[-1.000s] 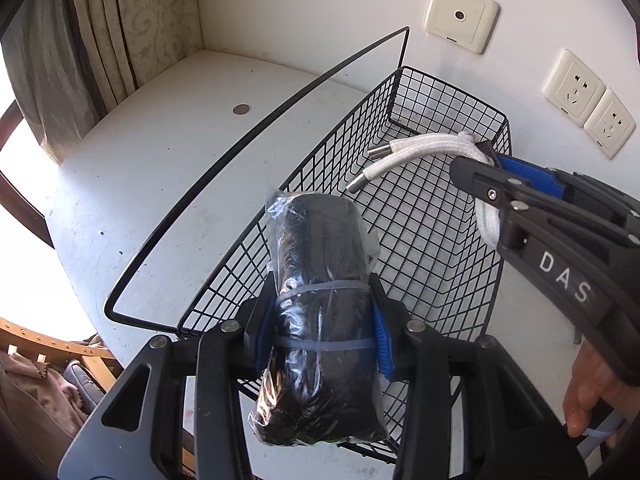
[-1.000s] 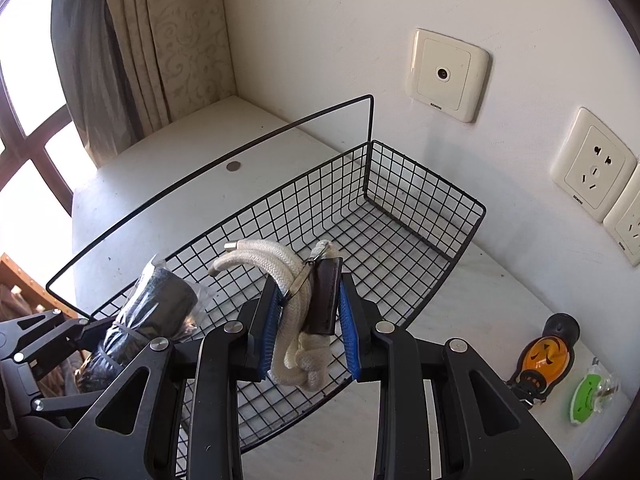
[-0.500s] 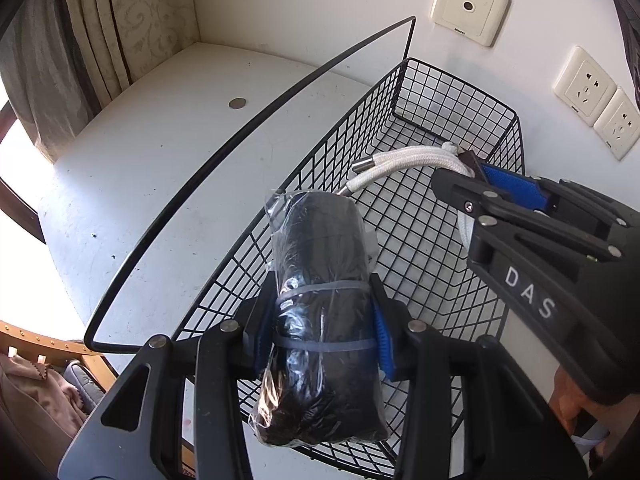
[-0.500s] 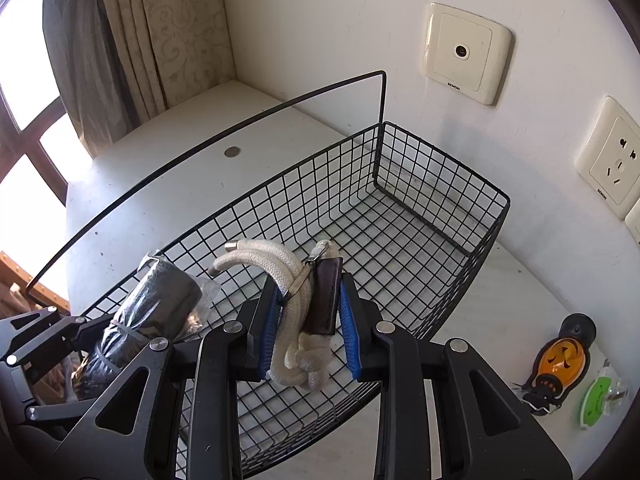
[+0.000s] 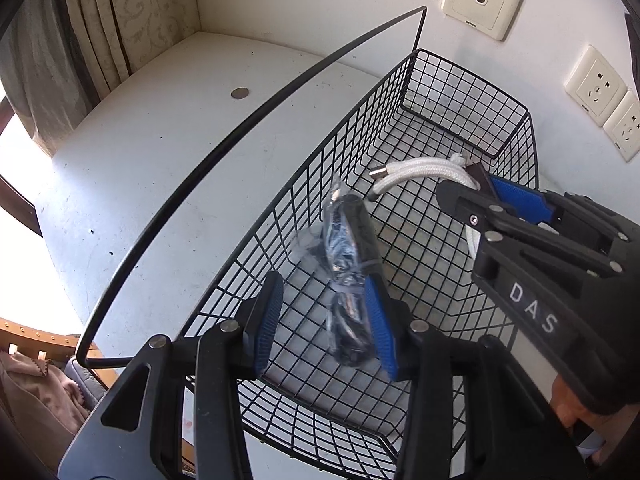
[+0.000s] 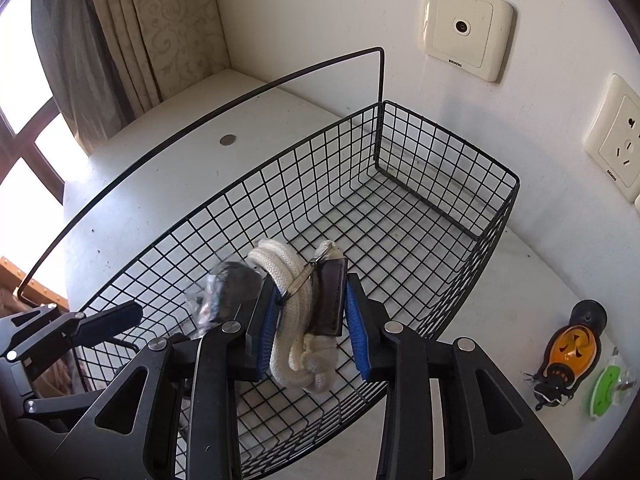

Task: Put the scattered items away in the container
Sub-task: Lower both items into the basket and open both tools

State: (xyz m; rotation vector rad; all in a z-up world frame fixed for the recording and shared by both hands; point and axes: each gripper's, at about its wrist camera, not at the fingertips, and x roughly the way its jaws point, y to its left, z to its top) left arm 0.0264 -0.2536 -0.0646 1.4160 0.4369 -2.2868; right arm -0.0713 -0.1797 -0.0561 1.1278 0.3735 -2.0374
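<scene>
A black wire basket (image 6: 496,216) stands on the white tabletop by the wall. My left gripper (image 5: 324,320) is open over its near end. A plastic-wrapped black bundle (image 5: 352,248) is blurred between its pads, brushing the right one, low in the basket (image 5: 460,68). My right gripper (image 6: 310,312) hangs over the basket's middle and its jaws are opening. A coiled white rope (image 6: 296,352) with a dark brown tag (image 6: 330,300) still sits between them, with the right pad just clear of the tag. The bundle (image 6: 228,288) shows left of the rope.
The basket's tall wire handle (image 6: 240,96) arches over its left side. A small round disc (image 6: 227,140) lies on the table behind it. An orange pumpkin toy (image 6: 568,348) and a green item (image 6: 608,388) lie at the right. Wall sockets and a curtain are close by.
My left gripper has opened and the black bundle has slipped down out of its grip into the basket. My right gripper's pads have parted slightly around the rope.
</scene>
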